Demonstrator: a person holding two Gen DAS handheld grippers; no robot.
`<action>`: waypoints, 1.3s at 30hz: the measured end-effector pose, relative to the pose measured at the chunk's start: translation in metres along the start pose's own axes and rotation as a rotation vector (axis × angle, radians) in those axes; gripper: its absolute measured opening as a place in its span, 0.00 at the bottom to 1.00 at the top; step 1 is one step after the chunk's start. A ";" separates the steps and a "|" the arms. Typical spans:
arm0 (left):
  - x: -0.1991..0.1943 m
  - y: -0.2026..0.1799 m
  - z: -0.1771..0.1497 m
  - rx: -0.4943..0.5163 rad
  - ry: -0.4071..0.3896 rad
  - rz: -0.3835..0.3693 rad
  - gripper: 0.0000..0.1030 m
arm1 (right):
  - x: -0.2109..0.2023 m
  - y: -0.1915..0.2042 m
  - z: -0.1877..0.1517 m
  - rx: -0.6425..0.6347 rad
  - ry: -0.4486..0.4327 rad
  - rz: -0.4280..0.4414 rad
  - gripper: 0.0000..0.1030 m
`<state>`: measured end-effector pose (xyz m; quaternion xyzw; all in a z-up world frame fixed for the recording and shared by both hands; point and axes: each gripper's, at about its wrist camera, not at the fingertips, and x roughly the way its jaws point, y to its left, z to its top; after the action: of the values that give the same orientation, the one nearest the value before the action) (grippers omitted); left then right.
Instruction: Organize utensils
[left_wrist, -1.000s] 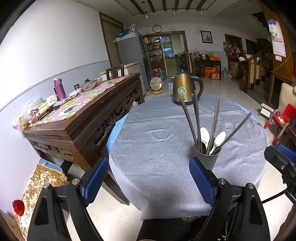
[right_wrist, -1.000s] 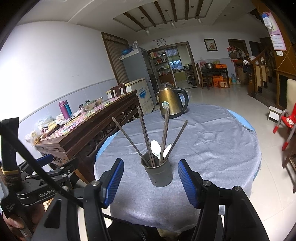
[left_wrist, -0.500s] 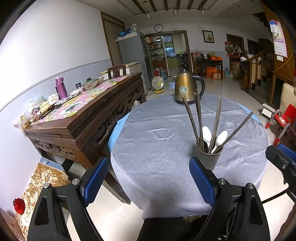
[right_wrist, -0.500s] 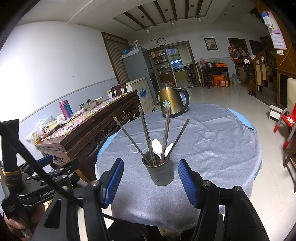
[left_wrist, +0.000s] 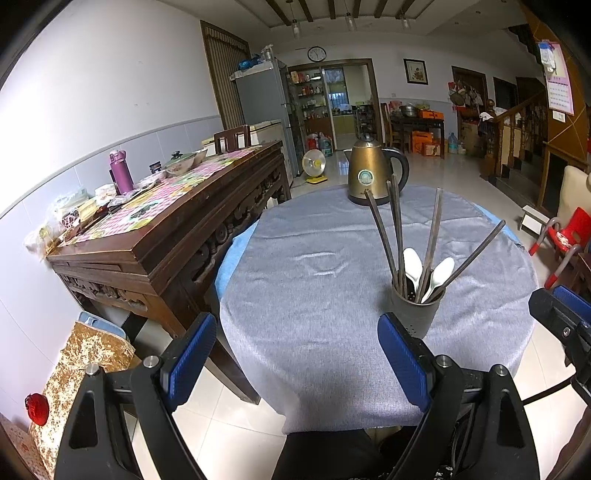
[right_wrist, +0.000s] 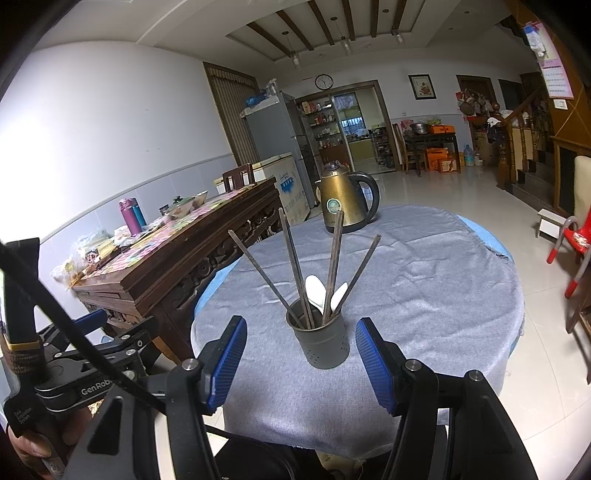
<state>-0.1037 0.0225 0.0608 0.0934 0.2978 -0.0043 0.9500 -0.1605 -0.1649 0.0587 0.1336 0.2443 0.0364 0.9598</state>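
A dark grey utensil cup stands near the front of the round table with the grey cloth. It holds several dark chopsticks and two white spoons. The cup also shows in the left wrist view, with the chopsticks and the spoons. My right gripper is open and empty, just short of the cup. My left gripper is open and empty, left of the cup at the table's front edge. The left gripper also shows in the right wrist view.
A gold kettle stands at the table's far side. A dark wooden sideboard with bottles and bowls stands close on the left. A red chair is on the right. Tiled floor lies beyond.
Both grippers have drawn back slightly from the table and risen a little. The cup and the utensils have not moved. Both grippers stay open.
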 end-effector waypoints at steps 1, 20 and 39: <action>0.000 0.000 0.000 0.000 0.000 0.001 0.87 | 0.000 0.000 0.000 -0.001 0.000 0.000 0.63; 0.001 0.001 0.000 0.004 0.003 -0.001 0.87 | 0.001 0.002 -0.002 -0.002 0.001 0.007 0.64; 0.004 0.004 0.000 0.004 0.013 0.002 0.87 | 0.002 0.002 -0.001 -0.008 0.001 0.011 0.64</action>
<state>-0.1001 0.0263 0.0593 0.0958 0.3039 -0.0032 0.9479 -0.1595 -0.1628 0.0572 0.1309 0.2441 0.0428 0.9599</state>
